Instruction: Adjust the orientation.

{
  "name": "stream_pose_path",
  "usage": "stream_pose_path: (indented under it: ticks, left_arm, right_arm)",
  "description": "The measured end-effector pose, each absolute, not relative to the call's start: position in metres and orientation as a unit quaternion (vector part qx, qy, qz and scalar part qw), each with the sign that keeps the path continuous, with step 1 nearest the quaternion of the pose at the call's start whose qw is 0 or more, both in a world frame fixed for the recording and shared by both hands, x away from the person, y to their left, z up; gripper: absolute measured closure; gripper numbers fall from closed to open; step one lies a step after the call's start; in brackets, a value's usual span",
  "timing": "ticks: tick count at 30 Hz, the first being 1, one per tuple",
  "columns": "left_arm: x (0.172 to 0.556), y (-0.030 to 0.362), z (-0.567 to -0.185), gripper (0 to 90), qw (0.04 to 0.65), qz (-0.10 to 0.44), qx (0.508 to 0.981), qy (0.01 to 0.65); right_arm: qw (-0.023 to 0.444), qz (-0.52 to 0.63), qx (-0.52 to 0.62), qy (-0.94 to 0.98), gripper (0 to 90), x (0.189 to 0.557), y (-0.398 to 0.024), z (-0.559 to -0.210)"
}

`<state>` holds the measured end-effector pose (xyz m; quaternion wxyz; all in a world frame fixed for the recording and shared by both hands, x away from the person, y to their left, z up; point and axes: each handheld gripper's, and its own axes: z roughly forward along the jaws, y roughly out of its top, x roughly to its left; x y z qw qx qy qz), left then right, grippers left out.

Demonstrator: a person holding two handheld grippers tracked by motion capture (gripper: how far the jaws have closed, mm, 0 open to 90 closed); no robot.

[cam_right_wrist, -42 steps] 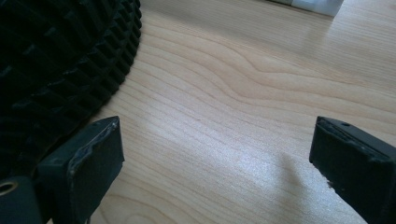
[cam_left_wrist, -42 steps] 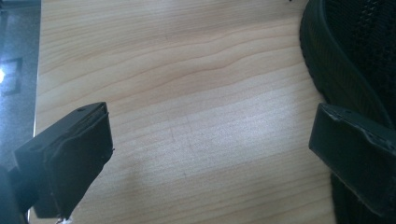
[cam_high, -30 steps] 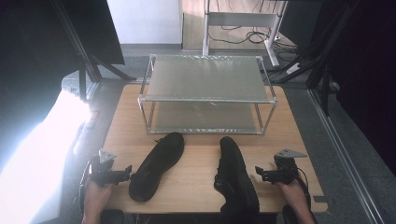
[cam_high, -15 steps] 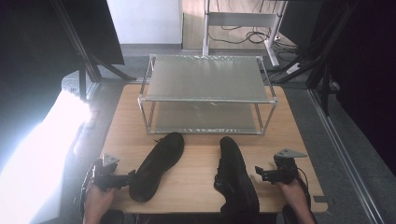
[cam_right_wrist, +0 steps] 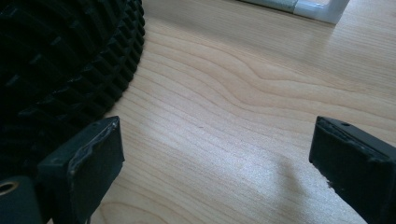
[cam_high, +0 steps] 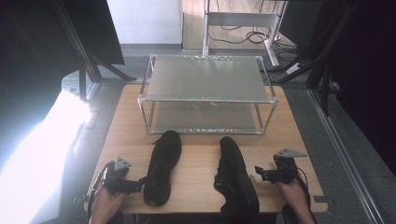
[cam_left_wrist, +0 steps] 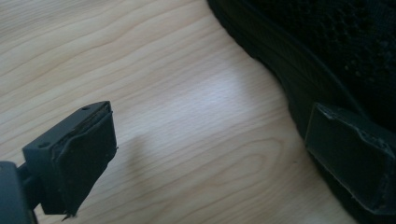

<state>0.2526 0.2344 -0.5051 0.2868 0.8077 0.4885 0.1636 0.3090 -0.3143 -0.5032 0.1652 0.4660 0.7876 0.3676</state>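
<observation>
Black mesh left shoe (cam_high: 161, 167) looks light, soft, with a stiffer heel rim to grab at its 6 o'clock end; left gripper (cam_high: 138, 183) jaws apart beside its sole, right gripper (cam_high: 257, 173) jaws apart near right shoe (cam_high: 235, 177).

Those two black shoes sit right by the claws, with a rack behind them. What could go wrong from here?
Three risks, as guesses:
1. The left gripper is open against the left shoe; closing there might only pinch the sole edge, so the shoe could slip out.
2. The right shoe lies at the table's near edge; a nudge from the right gripper could push it off.
3. The rack's lower shelf looks low; a shoe might catch on the frame.
</observation>
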Motion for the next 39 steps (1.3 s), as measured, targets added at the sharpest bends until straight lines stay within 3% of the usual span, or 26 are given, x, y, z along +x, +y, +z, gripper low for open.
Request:
stream_pose_path:
  ticks: [17,31,39]
  left_arm:
    - [0.251,0.198,-0.505,0.0,0.273,0.161,0.842,0.437]
    - [0.255,0.224,-0.506,0.0,0.287,0.213,0.797,0.486]
    - [0.256,0.232,-0.506,0.0,0.304,0.218,0.783,0.497]
  right_arm:
    - [0.165,0.369,0.464,0.788,2.8,0.309,-0.314,-0.503]
    - [0.179,0.376,0.450,0.790,6.5,0.307,-0.315,-0.499]
    - [0.181,0.378,0.454,0.786,0.0,0.303,-0.315,-0.490]
